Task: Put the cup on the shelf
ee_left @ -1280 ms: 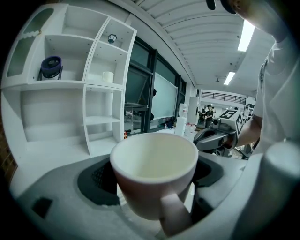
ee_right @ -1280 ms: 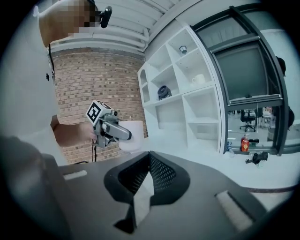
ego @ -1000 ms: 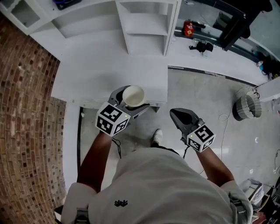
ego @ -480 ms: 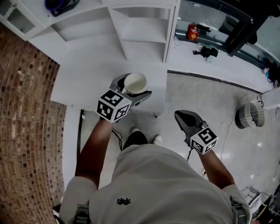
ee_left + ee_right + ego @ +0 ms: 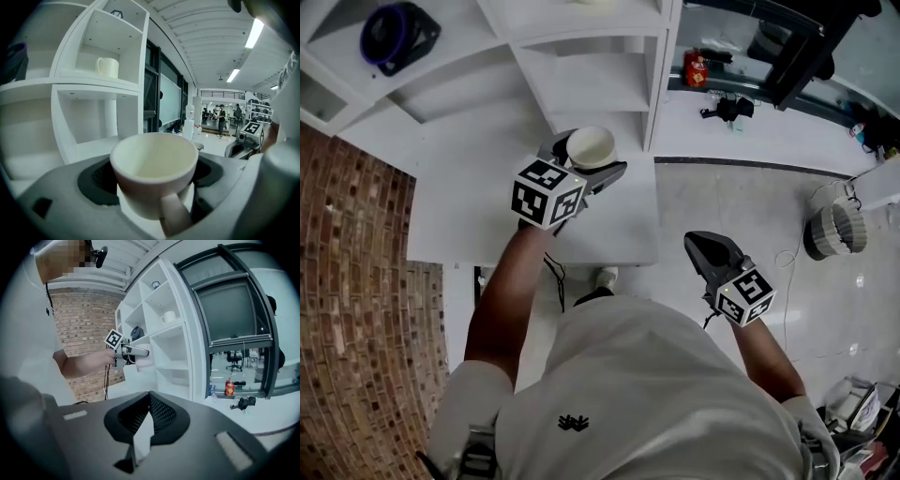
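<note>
Fingers of your left gripper [image 5: 592, 159] clamp the cup [image 5: 590, 145] upright before the shelf [image 5: 600, 80]; your right gripper [image 5: 710, 246] hangs with fingers pressed together, empty.

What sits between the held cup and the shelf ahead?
Nothing; the left gripper view shows only bare white tabletop between the cup and the shelf.

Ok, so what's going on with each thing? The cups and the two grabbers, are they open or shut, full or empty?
cup: upright, empty, held in the air, not yet on the shelf.
left gripper: shut on the cup.
right gripper: shut, nothing between its jaws.
second cup: upright in an upper compartment of the shelf, nothing touching it.
</note>
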`<state>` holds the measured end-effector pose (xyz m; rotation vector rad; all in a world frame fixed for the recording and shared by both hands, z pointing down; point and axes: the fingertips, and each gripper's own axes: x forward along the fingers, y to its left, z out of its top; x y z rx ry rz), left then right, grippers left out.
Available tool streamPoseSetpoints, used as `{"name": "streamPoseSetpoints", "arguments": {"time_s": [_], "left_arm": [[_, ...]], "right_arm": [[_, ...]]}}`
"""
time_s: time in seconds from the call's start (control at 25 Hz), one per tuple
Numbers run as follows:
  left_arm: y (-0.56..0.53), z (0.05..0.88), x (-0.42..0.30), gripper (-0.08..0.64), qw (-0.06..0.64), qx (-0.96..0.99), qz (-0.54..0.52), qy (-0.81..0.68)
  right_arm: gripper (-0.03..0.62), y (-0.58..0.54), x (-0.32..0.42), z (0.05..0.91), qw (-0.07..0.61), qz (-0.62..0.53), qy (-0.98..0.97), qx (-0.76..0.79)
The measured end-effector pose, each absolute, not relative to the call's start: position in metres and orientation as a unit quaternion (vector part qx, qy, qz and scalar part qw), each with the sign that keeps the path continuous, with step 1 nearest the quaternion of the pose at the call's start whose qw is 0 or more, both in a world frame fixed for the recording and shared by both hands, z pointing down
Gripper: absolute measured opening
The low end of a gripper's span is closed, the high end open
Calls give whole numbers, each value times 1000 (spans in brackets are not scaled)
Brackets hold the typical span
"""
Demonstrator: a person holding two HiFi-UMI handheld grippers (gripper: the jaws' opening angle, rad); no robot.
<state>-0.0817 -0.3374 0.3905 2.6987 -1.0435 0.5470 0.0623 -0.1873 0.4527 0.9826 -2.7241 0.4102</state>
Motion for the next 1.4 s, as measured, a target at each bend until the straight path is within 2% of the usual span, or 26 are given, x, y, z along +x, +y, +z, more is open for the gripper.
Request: {"name": "streamPoseSetpoints", "arguments": {"time_s": [0.6,1.4], "left_arm": [[-482,390,-74,433,72,928,189,-314],[-590,435,-73,433,71,922,211,-316]], "right_arm": [[11,-237,46,462,99,161,-881,433],[11,-246,44,469,106,189,-827,519]]}}
